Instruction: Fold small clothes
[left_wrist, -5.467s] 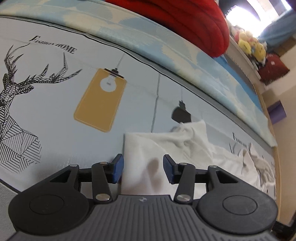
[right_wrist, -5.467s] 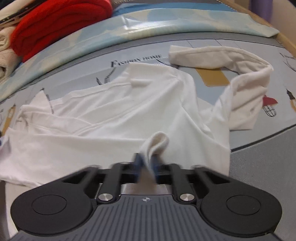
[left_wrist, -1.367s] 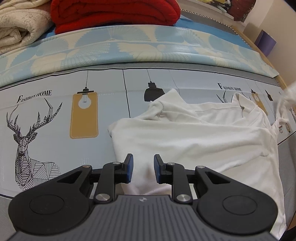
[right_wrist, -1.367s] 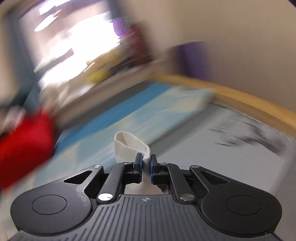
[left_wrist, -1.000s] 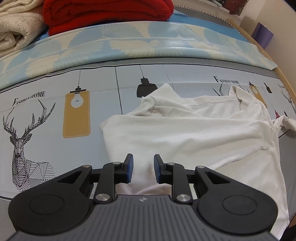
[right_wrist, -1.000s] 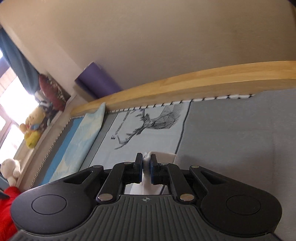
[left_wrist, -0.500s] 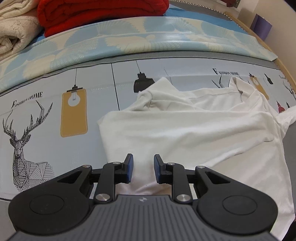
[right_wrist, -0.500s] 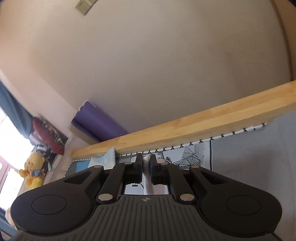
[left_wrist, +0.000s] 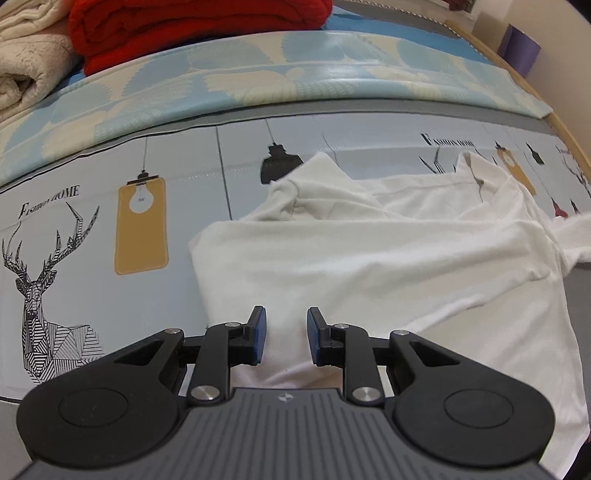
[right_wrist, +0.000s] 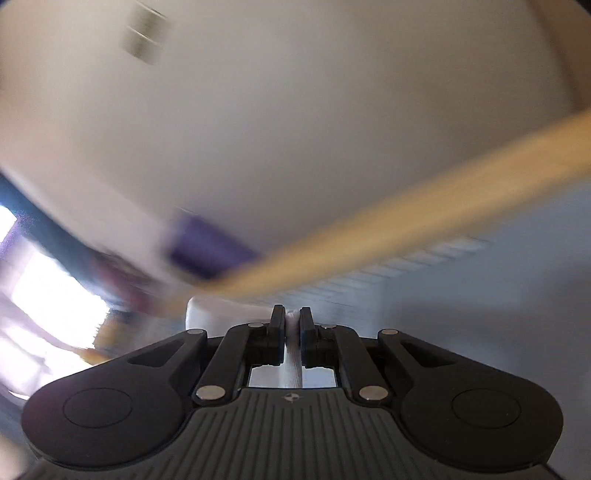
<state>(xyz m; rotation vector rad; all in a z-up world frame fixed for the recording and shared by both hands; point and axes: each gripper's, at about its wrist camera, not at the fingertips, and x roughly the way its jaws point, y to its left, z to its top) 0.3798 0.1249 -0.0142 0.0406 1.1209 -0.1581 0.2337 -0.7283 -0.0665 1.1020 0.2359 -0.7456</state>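
While the white shirt (left_wrist: 388, 258) lies spread on the bed with its long axis running left to right, the left hand-held gripper (left_wrist: 283, 332) hovers part-open over its near-left hem and the right hand-held gripper (right_wrist: 292, 330) pinches a white fold (right_wrist: 291, 354), seemingly the shirt's right end.

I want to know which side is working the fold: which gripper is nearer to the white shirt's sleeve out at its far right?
Right. The right gripper is clamped on white sleeve fabric; the left gripper hovers open over the white shirt body's near edge.

Printed bed mat (left_wrist: 92, 221) under a rumpled white shirt (left_wrist: 369, 258), red blanket (left_wrist: 192, 26) behind.
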